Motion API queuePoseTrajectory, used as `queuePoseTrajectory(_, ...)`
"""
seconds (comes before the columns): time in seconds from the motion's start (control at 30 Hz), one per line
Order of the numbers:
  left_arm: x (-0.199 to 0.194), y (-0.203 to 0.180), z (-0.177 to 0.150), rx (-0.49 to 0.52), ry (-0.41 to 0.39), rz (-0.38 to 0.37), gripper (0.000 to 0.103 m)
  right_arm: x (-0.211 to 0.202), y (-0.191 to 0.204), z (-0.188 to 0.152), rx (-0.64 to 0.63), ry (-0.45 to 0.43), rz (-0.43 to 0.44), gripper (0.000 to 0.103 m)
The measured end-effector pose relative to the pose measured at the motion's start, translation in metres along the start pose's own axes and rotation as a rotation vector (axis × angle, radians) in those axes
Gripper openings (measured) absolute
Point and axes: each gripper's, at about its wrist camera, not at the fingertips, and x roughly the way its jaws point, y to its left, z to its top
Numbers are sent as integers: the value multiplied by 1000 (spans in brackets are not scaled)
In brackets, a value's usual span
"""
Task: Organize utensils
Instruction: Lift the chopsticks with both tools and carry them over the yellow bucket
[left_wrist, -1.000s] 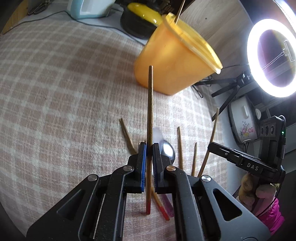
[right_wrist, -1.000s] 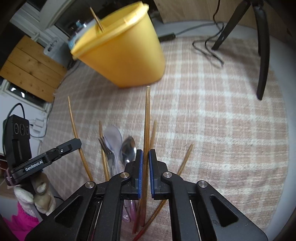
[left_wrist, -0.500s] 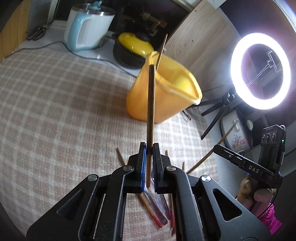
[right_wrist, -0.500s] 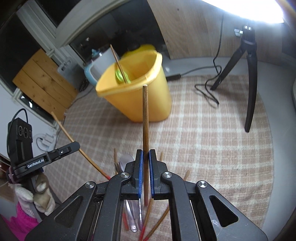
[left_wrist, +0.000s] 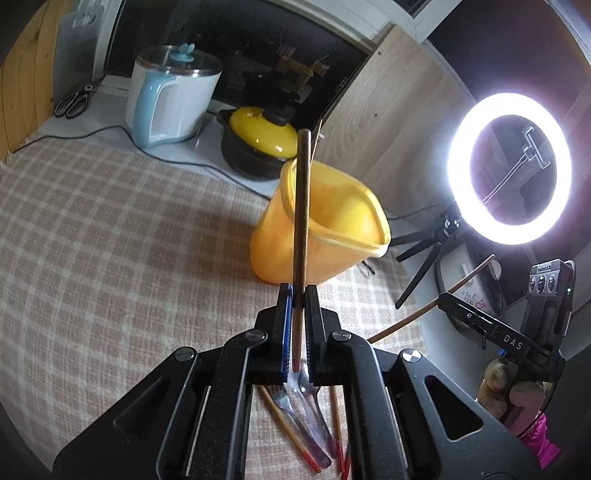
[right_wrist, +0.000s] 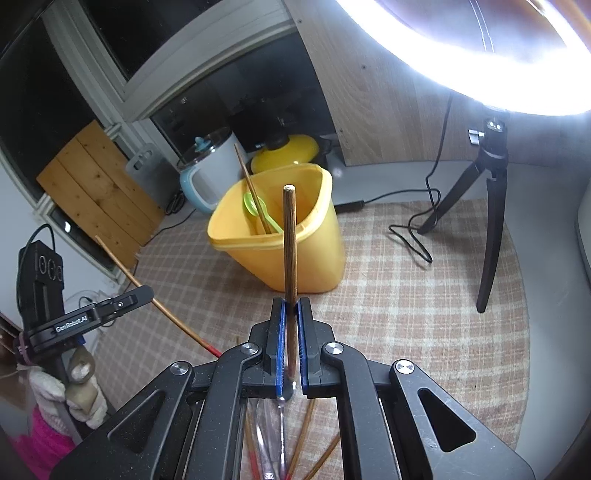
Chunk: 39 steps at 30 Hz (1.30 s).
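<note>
- Left tongs (left_wrist: 298, 291): tilted downward over the checked table (left_wrist: 110, 240), above the loose utensils; jaws clenched on a brown chopstick (left_wrist: 301, 221), which stands up from between the blue pads (left_wrist: 285, 325) and crosses in front of the yellow bucket (left_wrist: 332, 236)
- Right tongs (right_wrist: 291, 303): pitched downward toward the table; jaws clenched on a second wooden chopstick (right_wrist: 290, 251), its round end upward and in line with the bucket mouth
- Each tongs shows in the other's view from the side, gripping a thin chopstick that slants away from it; a gloved hand (right_wrist: 79, 387) shows beneath the left unit
- Yellow bucket: stands on the table ahead of both tongs; contains a green spoon (right_wrist: 255, 208) and one chopstick leaning on the rim
- Remaining utensils: a fork (left_wrist: 282, 398), a spoon (left_wrist: 308, 380) and several red-tipped chopsticks (left_wrist: 291, 435) lie on the table below the tongs
- Readable markings: "DAS" on the right unit's side; "GenRobot.AI" on the left unit's side
- Surroundings: ring light (left_wrist: 511, 168) on a tripod; white-and-blue kettle (left_wrist: 170, 96); black pot with yellow lid (left_wrist: 258, 144); scissors (left_wrist: 74, 101)
</note>
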Motion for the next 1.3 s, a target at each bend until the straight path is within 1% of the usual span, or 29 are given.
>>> queuePoseTrajectory(0.27,-13,-15,35,22,-84,-21,4,-24,8,23,-9,-81,44,5)
queuePoseTrajectory(0.47,-21,-25,62,38,-150,-36,4,-43,18,44,-36,-156,58,5)
queuePoseTrajectory(0.7,-27,-29,83,41,-200,-49,4,-54,20,63,-39,-216,65,5)
queuePoseTrajectory(0.9,-21,-29,97,38,-218,-41,4,-53,19,76,-28,-253,63,5)
queuePoseTrajectory(1.03,-12,-32,104,49,-225,-24,4,-49,17,84,-25,-270,47,5)
queuePoseTrajectory(1.17,2,-33,107,57,-209,-10,4,-36,13,90,-18,-268,34,5)
queuePoseTrajectory(1.3,16,-31,106,56,-188,4,4,-17,10,94,-8,-241,27,5)
